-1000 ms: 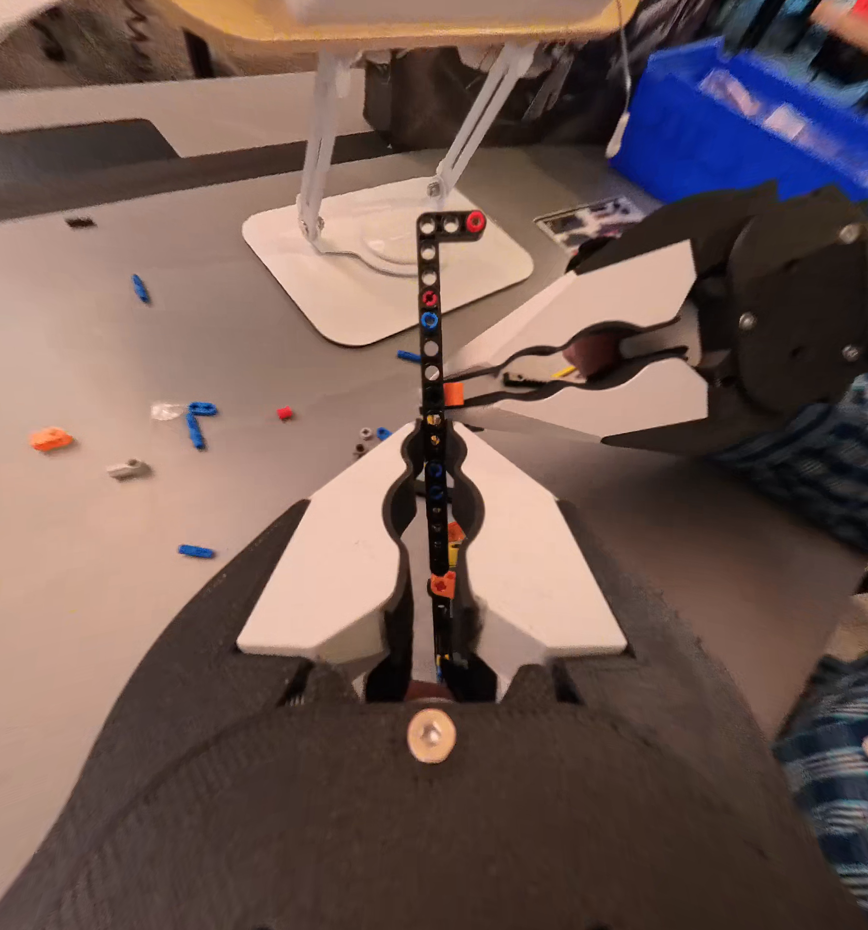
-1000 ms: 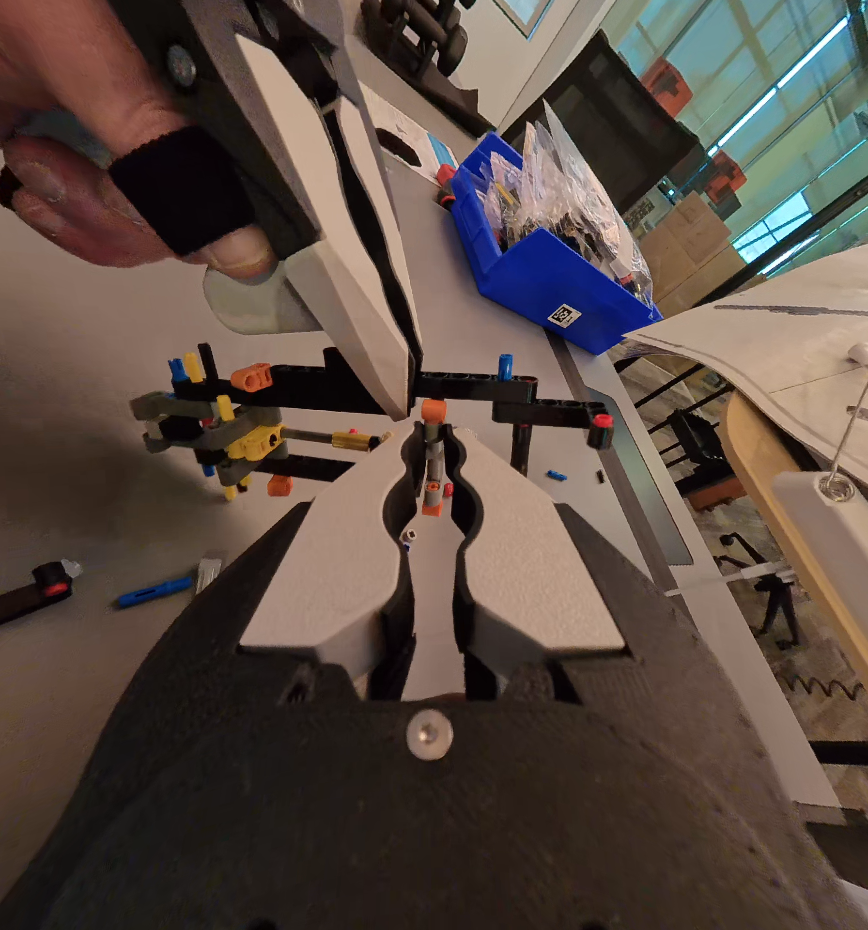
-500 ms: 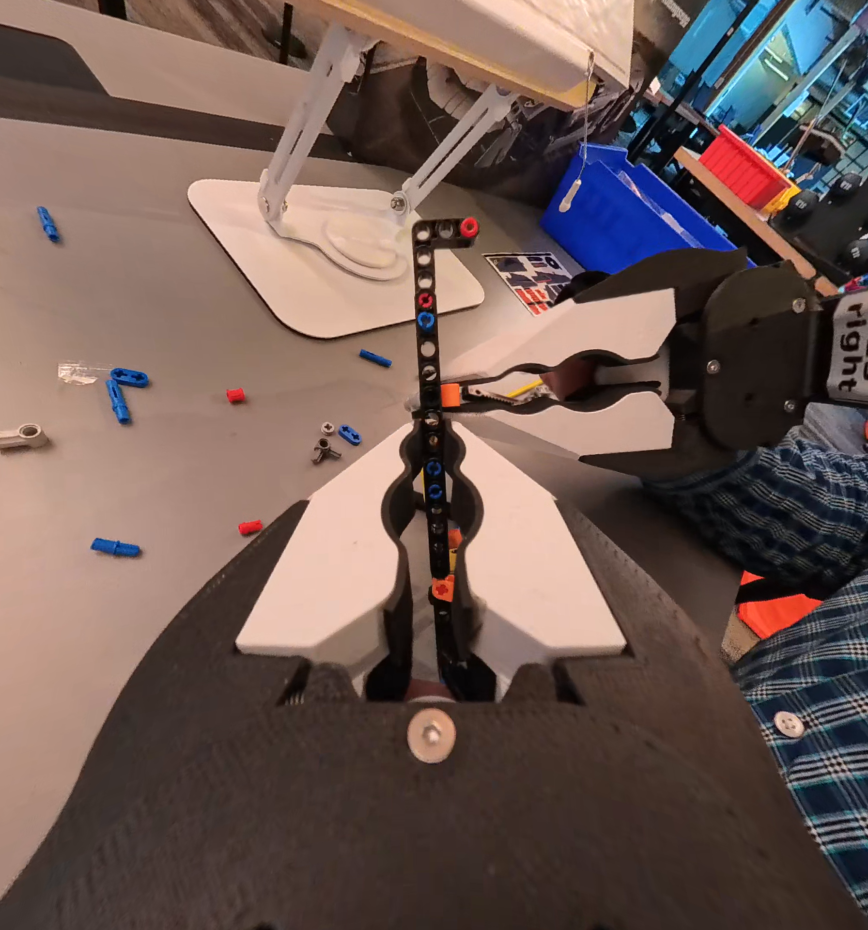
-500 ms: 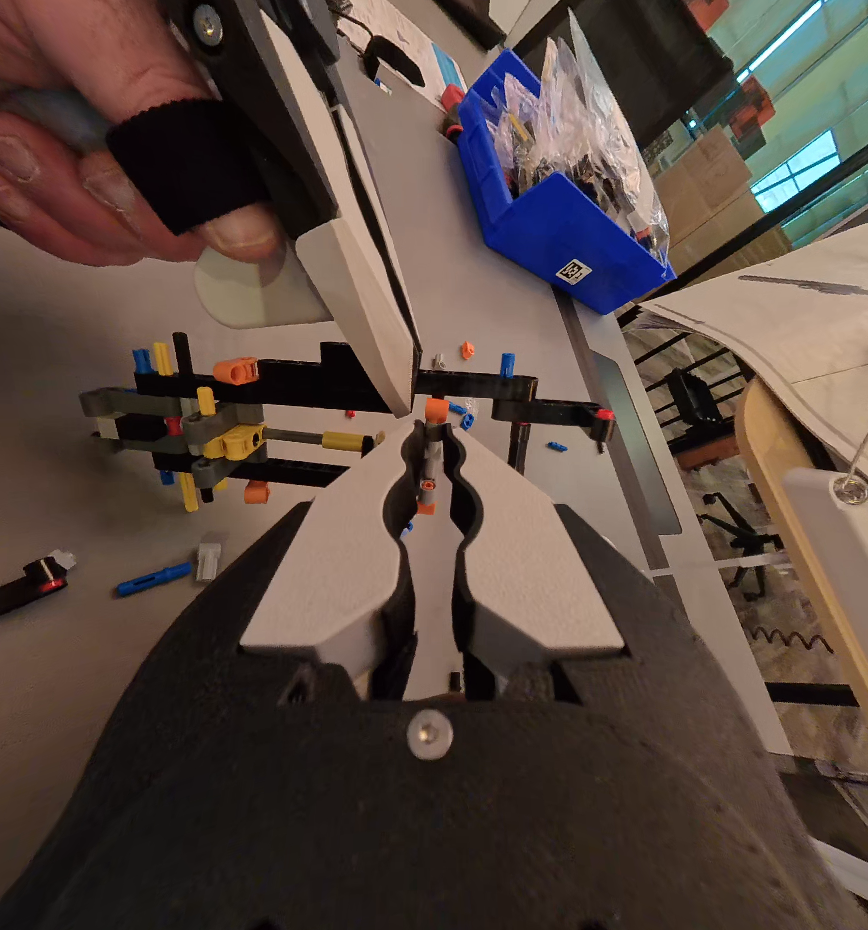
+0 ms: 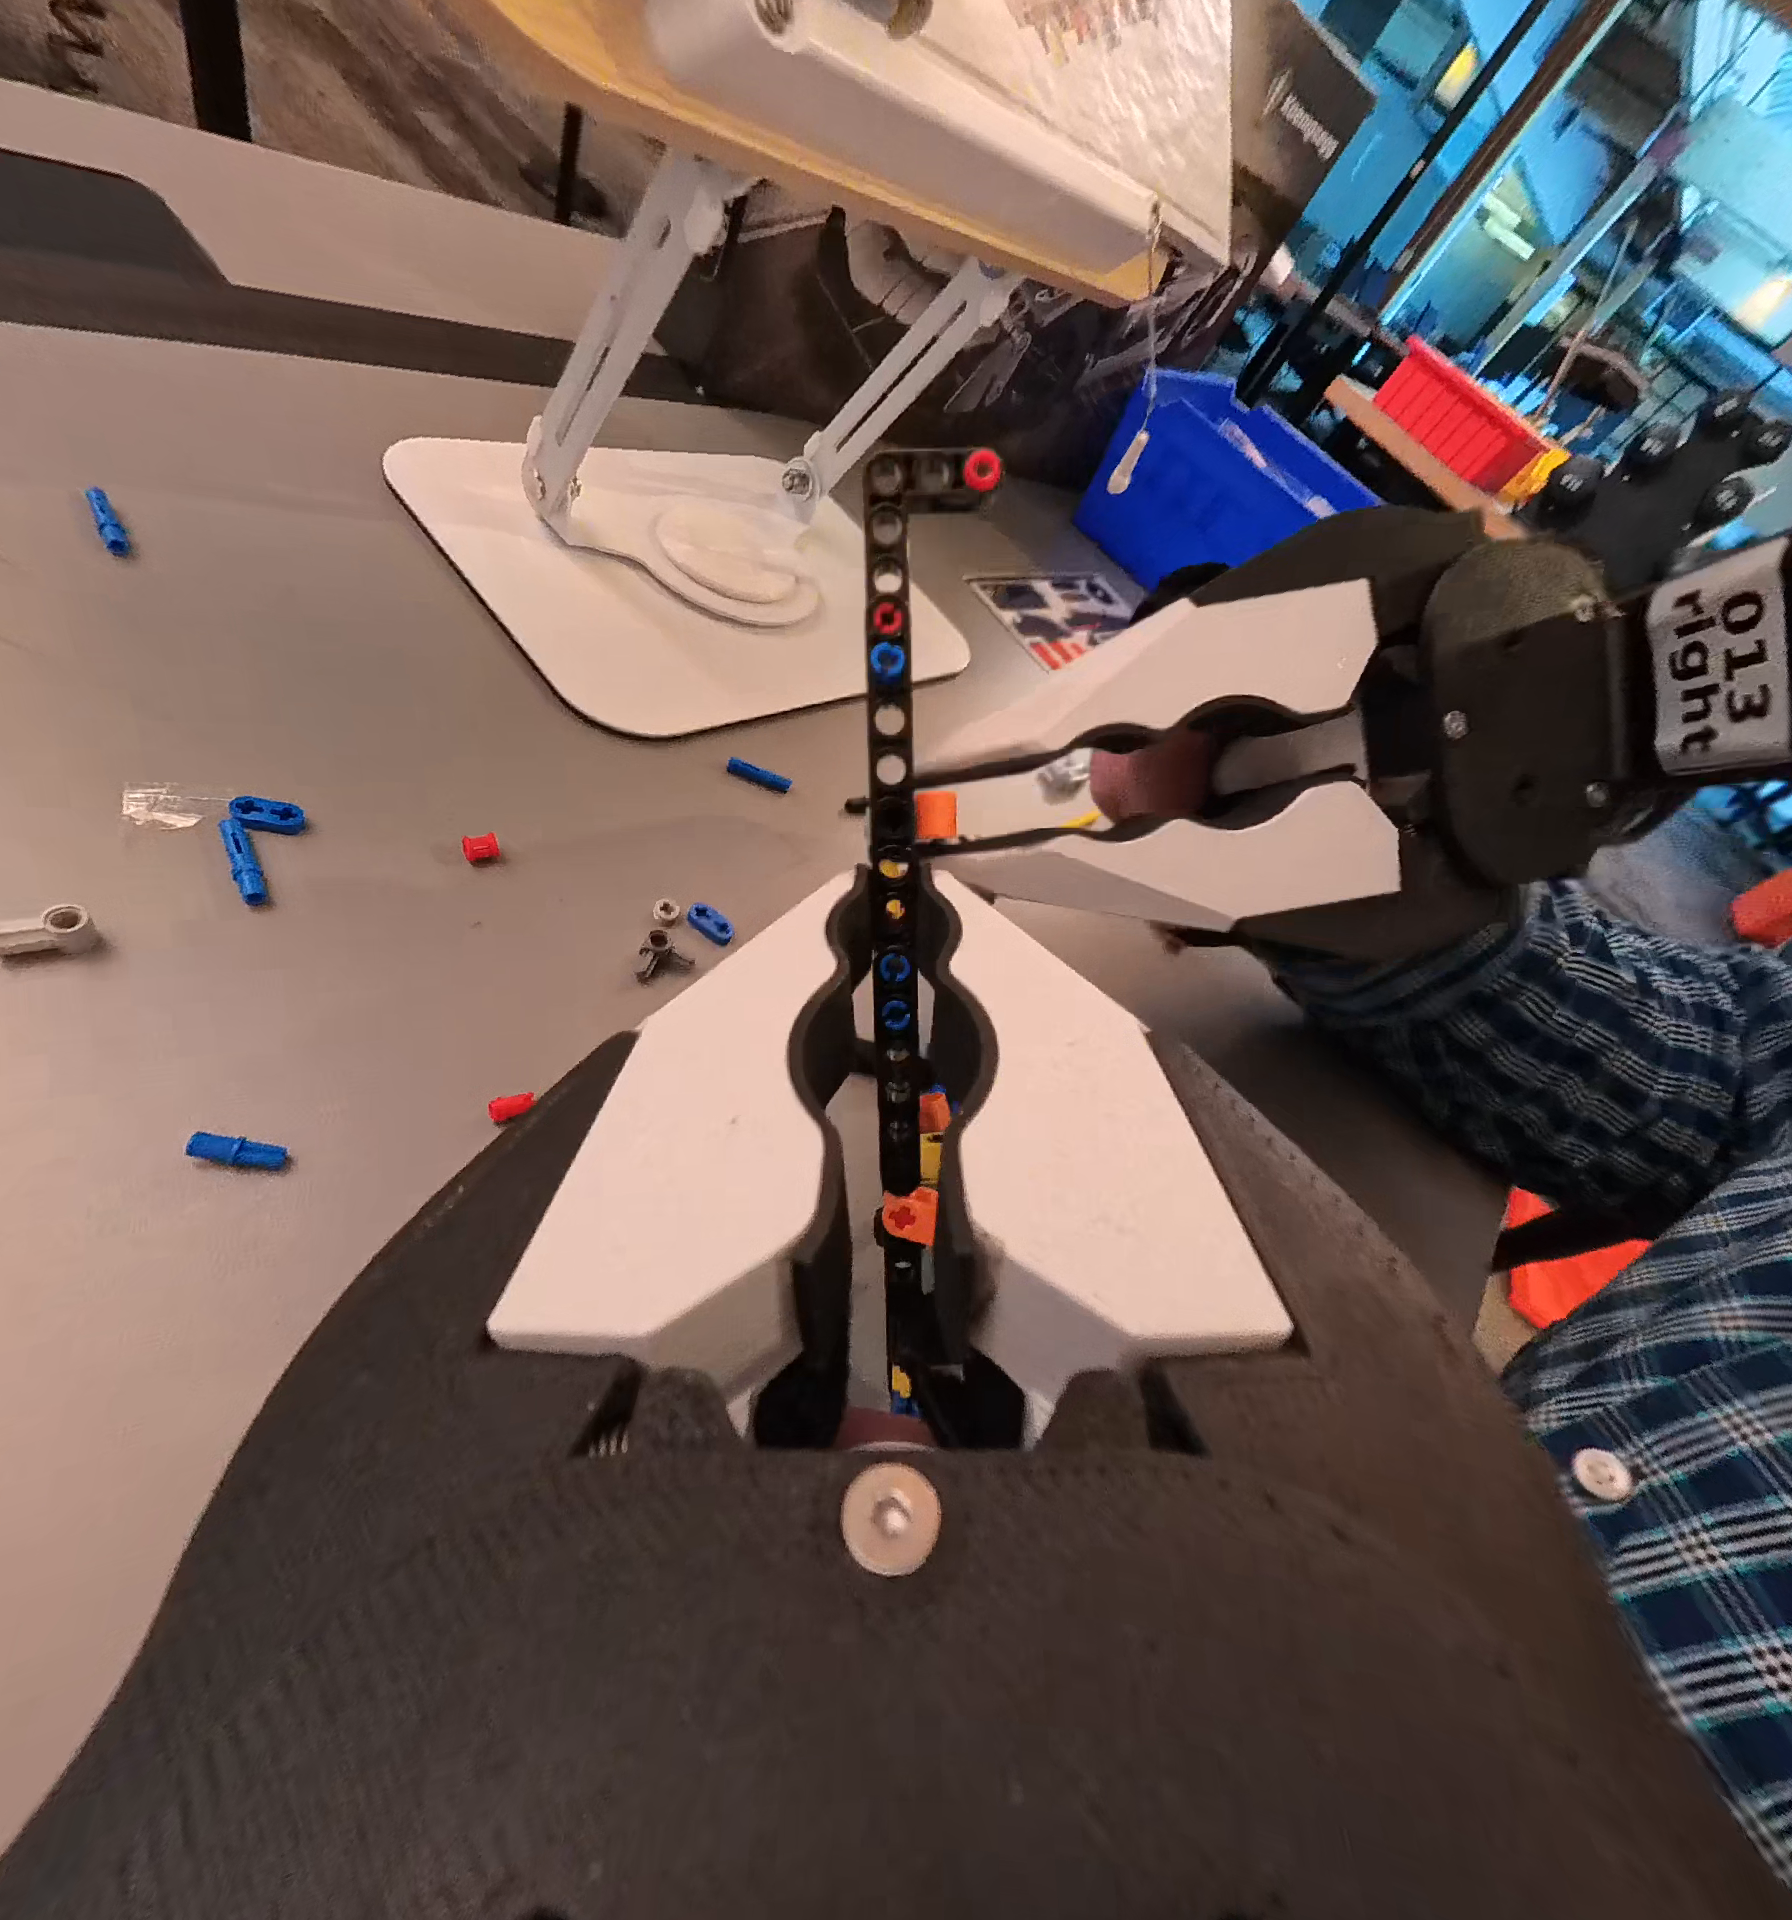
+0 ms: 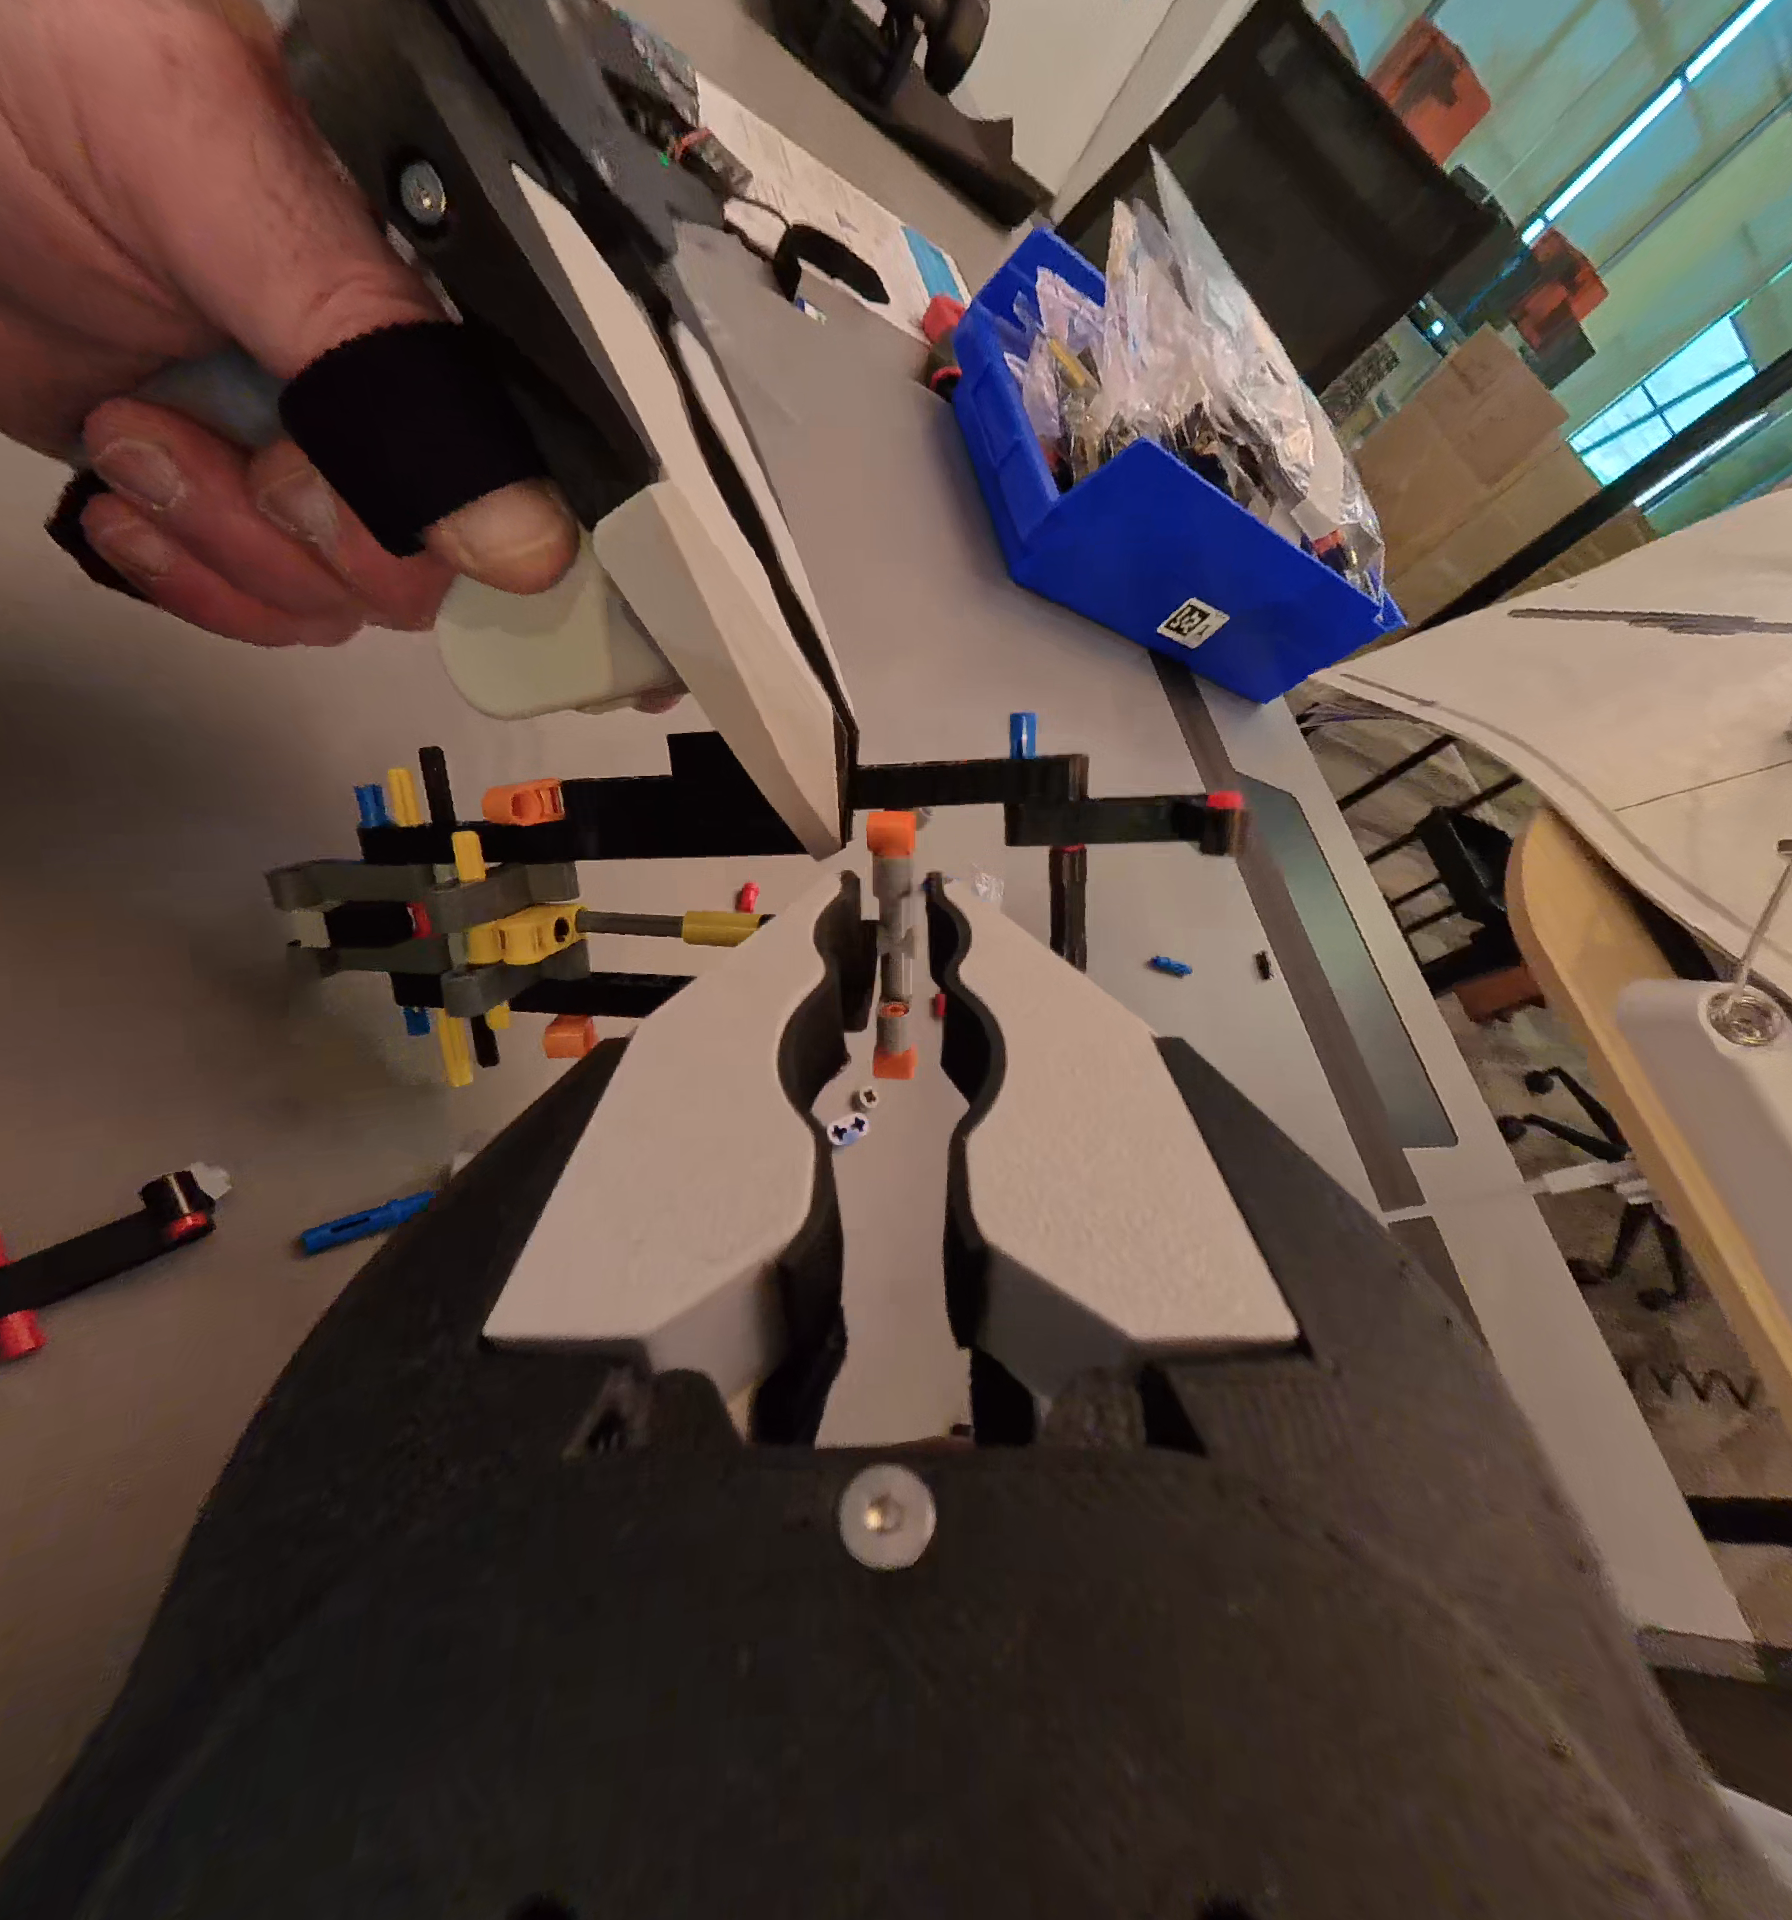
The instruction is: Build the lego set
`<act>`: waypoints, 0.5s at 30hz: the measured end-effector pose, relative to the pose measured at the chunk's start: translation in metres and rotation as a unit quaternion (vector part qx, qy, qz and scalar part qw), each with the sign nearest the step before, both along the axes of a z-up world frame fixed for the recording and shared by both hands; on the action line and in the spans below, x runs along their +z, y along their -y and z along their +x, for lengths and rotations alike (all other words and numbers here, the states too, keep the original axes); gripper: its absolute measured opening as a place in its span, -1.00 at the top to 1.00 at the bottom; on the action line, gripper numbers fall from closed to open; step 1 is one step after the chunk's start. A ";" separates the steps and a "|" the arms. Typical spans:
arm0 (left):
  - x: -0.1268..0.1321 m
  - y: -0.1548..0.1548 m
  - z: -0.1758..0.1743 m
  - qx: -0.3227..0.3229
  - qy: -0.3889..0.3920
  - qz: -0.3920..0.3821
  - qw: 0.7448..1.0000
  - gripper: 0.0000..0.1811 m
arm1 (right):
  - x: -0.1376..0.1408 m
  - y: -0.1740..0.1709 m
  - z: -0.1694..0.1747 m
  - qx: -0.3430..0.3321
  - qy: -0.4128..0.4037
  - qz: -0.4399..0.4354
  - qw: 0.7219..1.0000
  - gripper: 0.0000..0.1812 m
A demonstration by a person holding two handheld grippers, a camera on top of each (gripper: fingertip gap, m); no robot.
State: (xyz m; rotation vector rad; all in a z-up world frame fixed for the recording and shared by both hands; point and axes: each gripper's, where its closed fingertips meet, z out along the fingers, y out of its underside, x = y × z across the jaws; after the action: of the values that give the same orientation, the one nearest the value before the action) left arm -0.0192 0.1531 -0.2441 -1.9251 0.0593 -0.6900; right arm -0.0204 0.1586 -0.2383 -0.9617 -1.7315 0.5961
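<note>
Black and studded with coloured pins, the long lego beam of the half-built lego assembly is clamped between the fingers of the left gripper, which are drawn narrow on it; the whole build hangs in the air above the grey desk, not resting on it. The right gripper has its fingers pinched narrow on a small grey axle piece with orange ends, and its front orange end sits against the side of the beam, just past the left gripper's tips.

The main risk, as a judgement, is misalignment: if the orange end is not square to a hole, pushing would skew the piece or lever the beam sideways in the left gripper's hold. That hold is on a thin edge only, so a hard push could rotate or slide the assembly, and the heavier cluster of grey, yellow and black parts at its far end would add to the twist. The axle piece itself is held near its middle by narrow tips; a side load could pop it out, and it would drop among the loose parts: blue pins, red bushes and a white connector scattered toward the desk's left edge. Whether the end has already entered a hole cannot be told here.

A white stand and a blue bin sit toward the desk's far edge, well apart from the work.
</note>
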 end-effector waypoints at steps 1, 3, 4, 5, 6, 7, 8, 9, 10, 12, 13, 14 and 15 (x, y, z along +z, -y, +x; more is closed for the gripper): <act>0.003 0.001 -0.001 -0.002 0.009 0.009 1.000 0.94 | 0.004 -0.001 0.001 0.003 -0.007 -0.004 1.000 0.88; 0.007 0.003 -0.001 -0.008 0.023 0.025 0.999 0.95 | 0.014 0.000 0.005 0.018 -0.023 -0.032 0.999 0.86; 0.009 0.003 -0.002 -0.011 0.027 0.031 0.999 0.94 | 0.019 0.001 0.007 0.029 -0.032 -0.051 0.998 0.85; 0.011 0.004 -0.001 -0.016 0.034 0.039 0.999 0.94 | 0.023 -0.001 0.009 0.035 -0.040 -0.072 0.996 0.84; 0.014 0.005 -0.001 -0.019 0.045 0.048 0.998 0.94 | 0.026 -0.004 0.011 0.040 -0.045 -0.097 0.993 0.84; 0.016 0.005 -0.002 -0.021 0.055 0.054 0.997 0.94 | 0.028 -0.005 0.013 0.046 -0.048 -0.120 0.991 0.84; 0.020 0.006 0.000 -0.030 0.064 0.064 0.995 0.94 | 0.027 -0.007 0.014 0.052 -0.047 -0.138 0.988 0.84; 0.023 0.008 0.002 -0.040 0.073 0.075 0.994 0.94 | 0.027 -0.007 0.015 0.059 -0.045 -0.158 0.985 0.83; 0.027 0.009 0.003 -0.048 0.082 0.084 0.992 0.94 | 0.028 -0.007 0.017 0.071 -0.046 -0.188 0.979 0.83; 0.034 0.014 0.008 -0.073 0.101 0.102 0.987 0.94 | 0.032 -0.004 0.021 0.103 -0.039 -0.277 0.955 0.77; 0.036 0.015 0.011 -0.082 0.106 0.108 0.985 0.94 | 0.034 -0.001 0.023 0.124 -0.034 -0.320 0.939 0.76; 0.037 0.016 0.013 -0.089 0.107 0.112 0.984 0.95 | 0.036 0.001 0.025 0.138 -0.037 -0.350 0.926 0.75; 0.038 0.018 0.016 -0.101 0.108 0.116 0.982 0.95 | 0.040 0.004 0.026 0.153 -0.043 -0.374 0.914 0.75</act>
State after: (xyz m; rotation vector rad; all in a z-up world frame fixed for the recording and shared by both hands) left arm -0.0032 0.1352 -0.2060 -1.6255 0.1921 -0.9808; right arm 0.0055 0.1550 -0.1978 -1.1496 -1.5940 1.5600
